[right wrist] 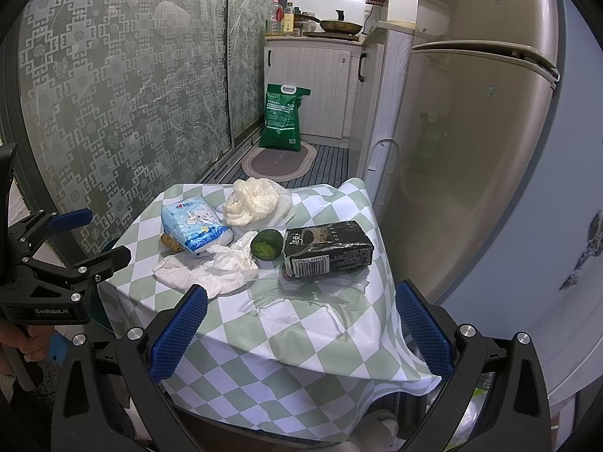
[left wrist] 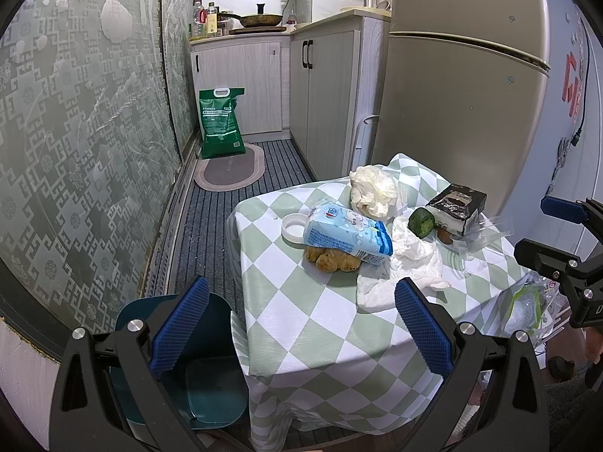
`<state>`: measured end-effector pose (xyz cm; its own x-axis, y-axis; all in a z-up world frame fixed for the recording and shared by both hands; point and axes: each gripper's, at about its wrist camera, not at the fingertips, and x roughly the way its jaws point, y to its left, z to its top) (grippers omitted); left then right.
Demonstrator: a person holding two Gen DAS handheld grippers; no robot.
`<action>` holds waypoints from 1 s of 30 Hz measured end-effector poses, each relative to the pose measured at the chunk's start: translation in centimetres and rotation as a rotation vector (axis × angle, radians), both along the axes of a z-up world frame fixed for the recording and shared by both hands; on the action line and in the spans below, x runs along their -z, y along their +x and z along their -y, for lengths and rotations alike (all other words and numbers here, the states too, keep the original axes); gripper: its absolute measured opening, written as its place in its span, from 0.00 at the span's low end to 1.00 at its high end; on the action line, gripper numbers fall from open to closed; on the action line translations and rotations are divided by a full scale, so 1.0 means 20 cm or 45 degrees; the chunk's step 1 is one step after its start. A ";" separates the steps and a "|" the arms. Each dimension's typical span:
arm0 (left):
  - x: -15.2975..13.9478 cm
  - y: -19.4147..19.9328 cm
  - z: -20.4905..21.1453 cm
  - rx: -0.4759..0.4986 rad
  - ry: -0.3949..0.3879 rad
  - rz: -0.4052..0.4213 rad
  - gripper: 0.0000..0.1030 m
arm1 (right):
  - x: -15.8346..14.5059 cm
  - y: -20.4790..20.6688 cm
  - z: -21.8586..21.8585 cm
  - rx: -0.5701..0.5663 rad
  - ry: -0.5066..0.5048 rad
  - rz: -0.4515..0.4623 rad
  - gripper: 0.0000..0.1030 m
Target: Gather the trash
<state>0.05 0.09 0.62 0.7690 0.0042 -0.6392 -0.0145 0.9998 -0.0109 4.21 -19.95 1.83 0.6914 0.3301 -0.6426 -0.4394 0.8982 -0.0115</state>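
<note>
Seen only from the left wrist: a dark teal bin with a swing lid on the floor just left of the table, partly hidden behind the left gripper; a white round lid touching the blue pack's end; a clear bag with green trim hanging off the table's right edge. Seen only from the right wrist: a clear plastic sheet lying flat in front of the black carton.

Left gripper: jaws spread wide, nothing between the blue pads. Right gripper: likewise wide apart and empty, held over the near table corner.

On the table with the green-and-white checked cloth, left to right: one blue-and-white tissue pack resting on top of brownish lumps of food; one flattened white paper tissue beside it; one crumpled cream-white wad behind; one green fruit half, cut face forward, just beside one black carton lying on its side. A small brown item under the carton, too hidden to name.

Around: patterned frosted glass panels along the left, one green sack standing at the far cabinet with an oval mat in front, one beige fridge close behind the table at right. A frying pan on the far counter.
</note>
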 end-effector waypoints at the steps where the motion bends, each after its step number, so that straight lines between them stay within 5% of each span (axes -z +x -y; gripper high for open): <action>1: 0.00 0.00 0.00 0.000 0.000 0.000 0.98 | 0.00 0.00 0.00 0.001 -0.001 0.001 0.97; 30: -0.04 -0.01 -0.01 0.035 0.036 0.041 0.94 | -0.04 0.05 0.08 0.064 -0.001 0.048 0.97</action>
<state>-0.19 0.34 1.45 0.7891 0.0004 -0.6142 0.0129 0.9998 0.0172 5.25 -21.50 2.68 0.7309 0.2937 -0.6161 -0.3929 0.9191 -0.0279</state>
